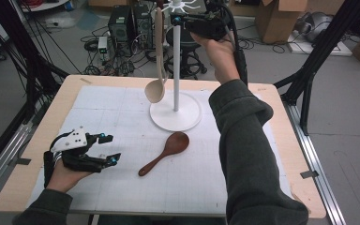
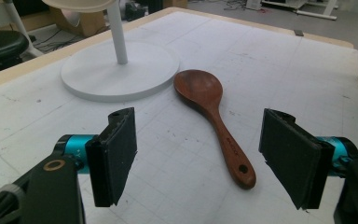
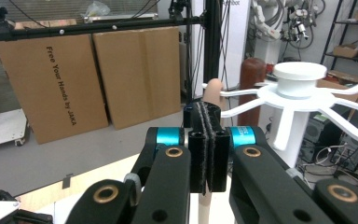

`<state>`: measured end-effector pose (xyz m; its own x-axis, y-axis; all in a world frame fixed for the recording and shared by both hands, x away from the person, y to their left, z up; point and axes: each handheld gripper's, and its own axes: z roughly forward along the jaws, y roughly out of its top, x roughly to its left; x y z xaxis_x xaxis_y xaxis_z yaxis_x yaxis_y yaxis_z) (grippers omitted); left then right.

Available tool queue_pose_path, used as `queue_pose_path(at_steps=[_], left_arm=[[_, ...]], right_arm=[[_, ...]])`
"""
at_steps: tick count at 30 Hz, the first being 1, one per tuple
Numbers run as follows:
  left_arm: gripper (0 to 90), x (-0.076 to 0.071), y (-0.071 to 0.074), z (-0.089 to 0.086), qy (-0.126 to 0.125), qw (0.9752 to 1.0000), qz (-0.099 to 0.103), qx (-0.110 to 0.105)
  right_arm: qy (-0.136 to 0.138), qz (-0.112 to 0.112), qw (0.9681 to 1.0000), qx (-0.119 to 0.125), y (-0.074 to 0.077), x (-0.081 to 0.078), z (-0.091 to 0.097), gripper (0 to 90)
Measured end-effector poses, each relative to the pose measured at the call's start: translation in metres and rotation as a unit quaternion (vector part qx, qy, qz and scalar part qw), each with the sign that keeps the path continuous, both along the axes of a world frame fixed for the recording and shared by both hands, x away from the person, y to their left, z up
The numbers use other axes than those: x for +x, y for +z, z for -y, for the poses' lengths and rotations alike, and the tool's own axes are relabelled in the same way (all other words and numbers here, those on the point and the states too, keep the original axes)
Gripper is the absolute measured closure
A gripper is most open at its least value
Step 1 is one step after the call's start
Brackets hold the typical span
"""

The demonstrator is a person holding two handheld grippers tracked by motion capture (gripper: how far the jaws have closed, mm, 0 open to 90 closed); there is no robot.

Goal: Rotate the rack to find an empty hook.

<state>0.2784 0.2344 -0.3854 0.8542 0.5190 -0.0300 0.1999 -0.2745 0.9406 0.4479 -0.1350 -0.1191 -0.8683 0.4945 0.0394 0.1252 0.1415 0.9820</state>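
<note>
Right gripper [image 1: 174, 19] is clamped on the beige spoon's [image 1: 156, 89] handle top, right at the white rack's [image 1: 176, 115] hook arms; the spoon hangs straight down below the fingers. Left gripper [image 1: 108, 149] rests open, nearer the brown wooden spoon [image 2: 214, 116], handle end toward its jaws.

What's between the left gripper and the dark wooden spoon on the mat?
Nothing: in the left gripper view, only bare white mat lies between the open left gripper and the dark wooden spoon.
</note>
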Motion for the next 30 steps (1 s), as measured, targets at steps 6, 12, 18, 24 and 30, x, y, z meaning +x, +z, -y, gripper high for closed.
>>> queue_pose_path(at_steps=[6, 12, 18, 24, 30], left_arm=[[28.0, 0.000, 0.000, 0.000, 0.000, 1.0000, 0.002, 0.000], [27.9, 0.000, 0.000, -0.001, 0.001, 1.0000, 0.001, 0.000], [28.0, 0.002, 0.000, -0.003, 0.006, 1.0000, 0.000, -0.004], [27.9, 0.002, -0.001, -0.002, 0.006, 1.0000, -0.002, 0.002], [28.0, 0.002, -0.001, 0.000, 0.009, 0.9999, -0.003, 0.003]], right_arm=[[0.002, 0.001, 1.0000, -0.005, 0.000, -0.001, -0.002, 89.9], [0.009, -0.003, 1.0000, 0.000, -0.004, -0.007, 0.007, 84.3], [0.020, -0.013, 0.9997, -0.003, -0.016, -0.017, 0.015, 73.9], [0.024, -0.021, 0.9995, 0.003, -0.030, -0.030, 0.025, 58.7], [0.029, -0.027, 0.9992, 0.005, -0.048, -0.041, 0.033, 50.4]])
